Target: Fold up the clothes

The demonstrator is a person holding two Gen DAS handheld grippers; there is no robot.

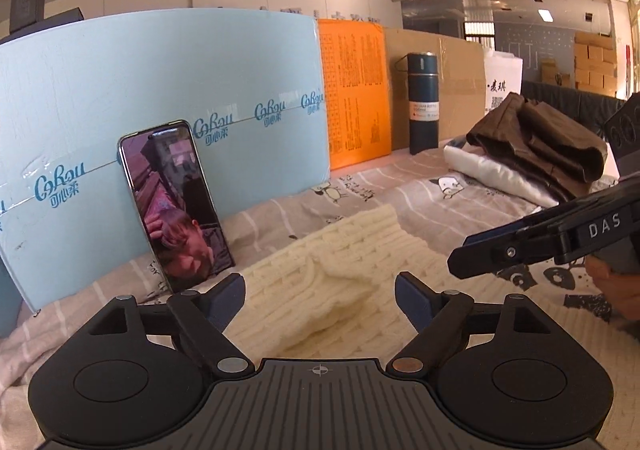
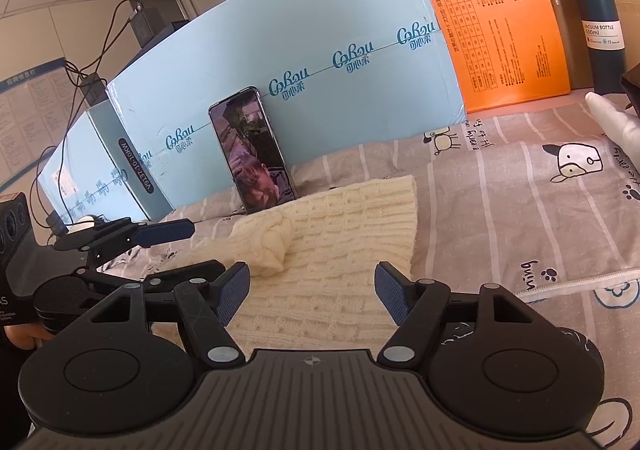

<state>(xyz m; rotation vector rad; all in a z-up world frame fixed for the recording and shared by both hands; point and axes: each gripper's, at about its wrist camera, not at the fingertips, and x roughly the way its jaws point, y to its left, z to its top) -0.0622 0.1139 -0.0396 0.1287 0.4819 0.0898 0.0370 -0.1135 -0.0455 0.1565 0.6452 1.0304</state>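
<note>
A cream cable-knit sweater [image 1: 340, 262] [image 2: 340, 226] lies partly folded on a grey striped cartoon bedsheet [image 2: 500, 209], with a bunched sleeve end [image 2: 272, 246] on top near its left side. My left gripper [image 1: 320, 290] hovers low over the sweater, open, with nothing between its blue pads. In the right wrist view the left gripper [image 2: 200, 248] sits at the sweater's left edge. My right gripper [image 2: 312, 282] is open too, above the sweater's near part and holding nothing. From the left wrist view the right gripper [image 1: 464, 256] appears side-on at the right, held by a hand [image 1: 616, 290].
A phone [image 1: 176, 205] leans on a long light-blue box [image 1: 160, 89] behind the sweater. Further right stand an orange box [image 1: 356, 97] and a dark vacuum bottle [image 1: 423, 101]. A brown garment [image 1: 536, 137] lies on a white folded item [image 1: 492, 165] at the far right.
</note>
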